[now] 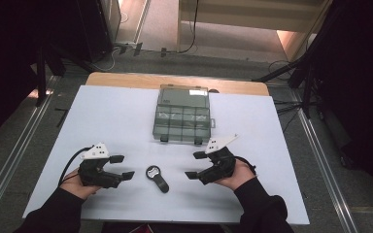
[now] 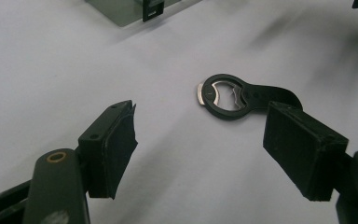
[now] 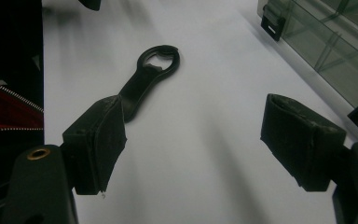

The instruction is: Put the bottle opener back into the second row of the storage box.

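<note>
A black bottle opener (image 1: pixel 156 177) lies flat on the white table top (image 1: pixel 126 116), between the two hands. Its metal-lined ring (image 2: pixel 224 95) points away from the person, its handle (image 3: pixel 137 91) toward the near edge. My left gripper (image 1: pixel 121 166) is open just left of it, nothing between its jaws. My right gripper (image 1: pixel 195 165) is open just right of it, also holding nothing. A clear grey compartment box (image 1: pixel 182 116) with a shut lid and two black latches sits beyond the opener at the table's middle.
The box's corner and one latch (image 2: pixel 153 10) sit at the top of the left gripper view; its side and latches (image 3: pixel 271 22) run along the right of the right gripper view. A red zipped cloth (image 3: pixel 9 109) lies past the near table edge.
</note>
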`<state>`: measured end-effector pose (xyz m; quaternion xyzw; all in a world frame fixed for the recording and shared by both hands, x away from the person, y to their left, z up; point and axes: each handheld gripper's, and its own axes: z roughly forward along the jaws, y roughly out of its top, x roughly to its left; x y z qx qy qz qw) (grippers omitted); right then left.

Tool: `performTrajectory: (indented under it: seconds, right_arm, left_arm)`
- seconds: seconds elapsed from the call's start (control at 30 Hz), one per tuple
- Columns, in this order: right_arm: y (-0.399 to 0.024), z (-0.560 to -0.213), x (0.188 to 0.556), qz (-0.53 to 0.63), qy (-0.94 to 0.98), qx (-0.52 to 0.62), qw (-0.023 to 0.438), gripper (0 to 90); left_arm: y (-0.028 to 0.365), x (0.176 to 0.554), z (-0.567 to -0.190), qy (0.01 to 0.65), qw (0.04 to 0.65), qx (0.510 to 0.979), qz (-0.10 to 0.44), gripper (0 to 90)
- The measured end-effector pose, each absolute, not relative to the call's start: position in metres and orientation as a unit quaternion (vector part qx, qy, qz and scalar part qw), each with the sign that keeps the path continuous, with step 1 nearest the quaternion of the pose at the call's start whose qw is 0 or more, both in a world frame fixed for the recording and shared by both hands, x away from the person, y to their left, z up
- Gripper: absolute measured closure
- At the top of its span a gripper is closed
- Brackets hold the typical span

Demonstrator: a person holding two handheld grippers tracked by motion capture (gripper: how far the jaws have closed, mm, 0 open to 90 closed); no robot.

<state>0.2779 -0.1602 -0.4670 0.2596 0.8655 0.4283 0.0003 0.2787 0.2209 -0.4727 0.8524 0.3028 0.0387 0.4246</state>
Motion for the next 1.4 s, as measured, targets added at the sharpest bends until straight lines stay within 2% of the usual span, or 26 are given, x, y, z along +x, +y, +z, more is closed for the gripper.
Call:
performTrajectory:
  seconds: [1.4]
  right_arm:
    - [-0.091,-0.468,0.289,0.419,0.871,0.258,-0.007,24.7]
  left_arm:
    - [0.221,0.279,-0.472,0.304,0.424,0.852,0.039,25.2]
